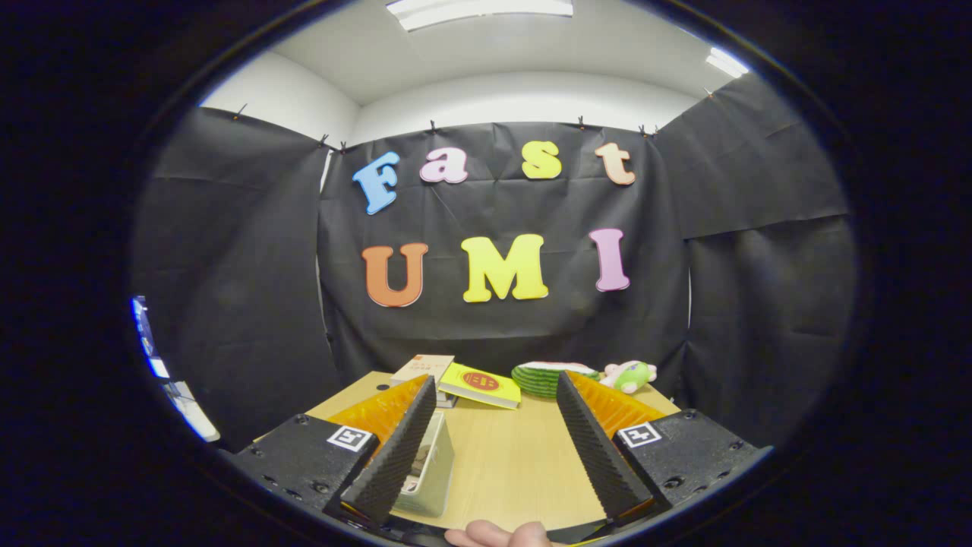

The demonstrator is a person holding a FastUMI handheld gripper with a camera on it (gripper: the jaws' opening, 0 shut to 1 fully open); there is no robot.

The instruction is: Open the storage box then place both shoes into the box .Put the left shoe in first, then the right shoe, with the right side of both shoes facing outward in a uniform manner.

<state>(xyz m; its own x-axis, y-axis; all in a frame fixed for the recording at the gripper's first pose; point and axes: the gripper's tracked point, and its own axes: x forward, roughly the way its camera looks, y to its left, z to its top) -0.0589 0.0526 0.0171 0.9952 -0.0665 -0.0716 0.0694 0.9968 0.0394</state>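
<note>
Pale translucent plastic, the storage box (431, 467) sits on the wooden counter (516, 463) just inside the left finger of the gripper (493, 444), partly hidden behind it, so its lid and latch cannot be made out. The gripper's fingers stand wide apart and hold nothing. Such a box is probably light, stiff and somewhat slick, so it may slide when pushed; taking the lid by its front edge seems the safest hold. Beyond the fingers lie a yellow book (481, 385), a striped green dish (541, 378) and a plush toy (629, 374). A fingertip (497, 534) shows below the gripper.
</note>
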